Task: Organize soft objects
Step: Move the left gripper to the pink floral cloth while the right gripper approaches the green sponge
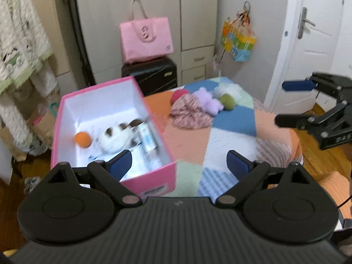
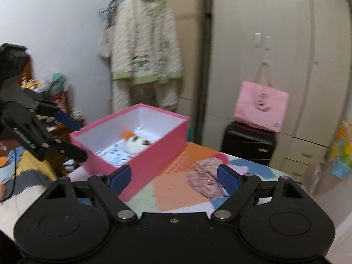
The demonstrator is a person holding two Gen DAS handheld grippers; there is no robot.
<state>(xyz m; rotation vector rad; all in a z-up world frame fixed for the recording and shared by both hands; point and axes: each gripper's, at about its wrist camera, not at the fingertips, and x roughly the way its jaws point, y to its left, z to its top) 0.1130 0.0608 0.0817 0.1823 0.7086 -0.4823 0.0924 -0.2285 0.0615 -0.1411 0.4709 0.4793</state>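
Observation:
A pink box (image 1: pixel 66 110) (image 2: pixel 158 151) stands open on the patchwork cover (image 1: pixel 231 136). Inside it lie an orange ball (image 1: pixel 83 139) (image 2: pixel 127 134), a white and brown plush (image 1: pixel 116 137) (image 2: pixel 136 146) and a tissue pack (image 1: pixel 147 138). Farther back on the cover are a red ball (image 1: pixel 179 94), a pink patterned cloth (image 1: pixel 189 112) (image 2: pixel 204 180), a purple plush (image 1: pixel 209 101), a green ball (image 1: pixel 227 101) and white fluff (image 1: pixel 228 90). My left gripper (image 1: pixel 179 162) (image 2: pixel 72 136) hangs open and empty over the box's near corner. Out to the right, my right gripper (image 2: pixel 175 176) (image 1: pixel 290 103) is open and empty too.
A black suitcase (image 1: pixel 149 74) with a pink tote bag (image 1: pixel 146 37) on it stands against the wardrobe (image 1: pixel 198 22). Pyjamas (image 2: pixel 143 50) hang at the left. A colourful bag (image 1: pixel 238 39) hangs beside the white door (image 1: pixel 314 44). Wooden floor shows past the cover's right edge.

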